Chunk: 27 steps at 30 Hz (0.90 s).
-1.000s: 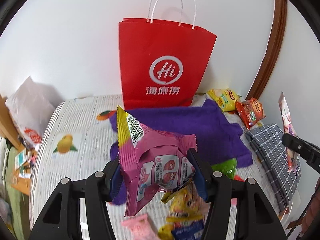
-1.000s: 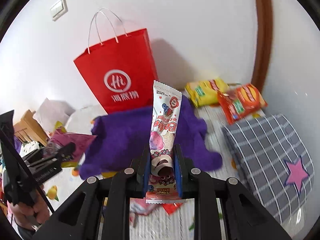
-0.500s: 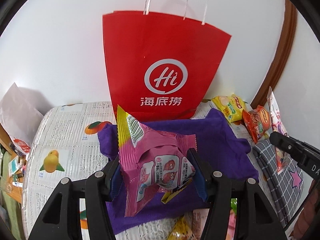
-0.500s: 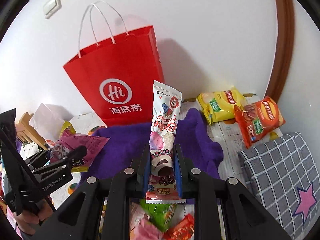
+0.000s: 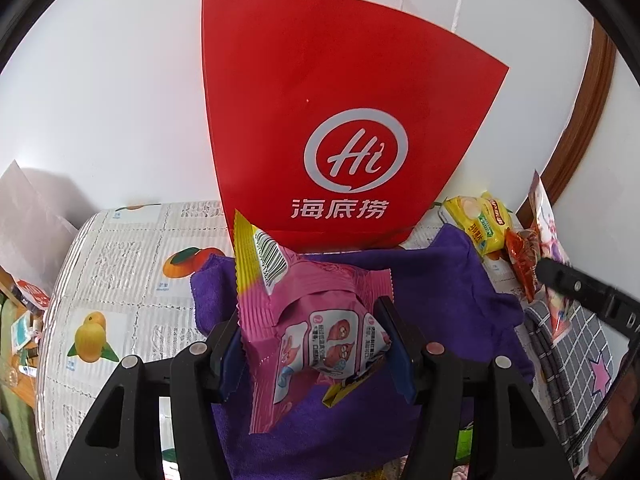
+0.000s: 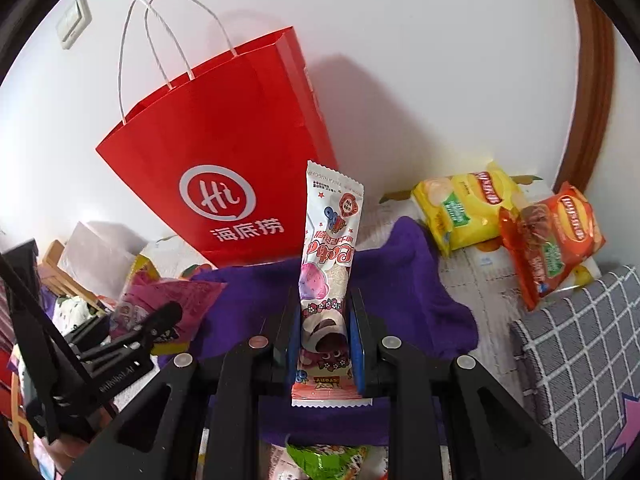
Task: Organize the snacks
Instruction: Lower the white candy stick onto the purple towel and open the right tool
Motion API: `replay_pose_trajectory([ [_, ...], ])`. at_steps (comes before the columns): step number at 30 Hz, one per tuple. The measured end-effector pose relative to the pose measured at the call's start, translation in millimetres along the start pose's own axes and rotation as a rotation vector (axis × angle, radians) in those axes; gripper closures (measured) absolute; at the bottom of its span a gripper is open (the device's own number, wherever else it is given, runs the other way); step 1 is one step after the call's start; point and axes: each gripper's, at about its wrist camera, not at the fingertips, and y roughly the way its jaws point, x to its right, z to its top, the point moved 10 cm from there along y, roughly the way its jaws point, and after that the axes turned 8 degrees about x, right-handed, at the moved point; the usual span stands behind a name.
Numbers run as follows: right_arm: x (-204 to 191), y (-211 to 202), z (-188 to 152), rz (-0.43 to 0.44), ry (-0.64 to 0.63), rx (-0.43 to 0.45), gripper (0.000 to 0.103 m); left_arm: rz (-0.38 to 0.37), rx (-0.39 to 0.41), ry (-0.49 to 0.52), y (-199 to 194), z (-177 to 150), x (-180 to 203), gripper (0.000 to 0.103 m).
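Both grippers close in on the red bag (image 5: 340,120), which now fills the upper centre of the left view. The left gripper (image 5: 316,344) clamps a pink packet (image 5: 316,320); the right gripper (image 6: 326,344) clamps a tall wrapper (image 6: 330,240). The bag's mouth sits high, so both need lifting over its rim; wall close behind, chips (image 6: 464,212) at right.
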Motion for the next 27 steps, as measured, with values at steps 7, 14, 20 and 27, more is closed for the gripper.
replay_pose_trajectory([
  [7,4.2,13.5,0.1,-0.001,0.003,-0.007,0.082,0.0,-0.023,-0.008,10.5,-6.6,-3.3,0.046],
  [14,10.5,24.6,-6.9,-0.014,0.0,-0.038,0.082,0.006,-0.032,-0.008,15.7,-10.0,-3.5,0.046],
  [20,9.5,26.9,-10.2,-0.023,-0.025,-0.041,0.082,0.011,-0.036,0.0,17.6,-10.8,-3.0,0.046],
  [27,17.7,32.4,-14.1,-0.04,-0.013,-0.063,0.081,0.021,-0.033,-0.003,17.2,-9.9,-6.0,0.046],
])
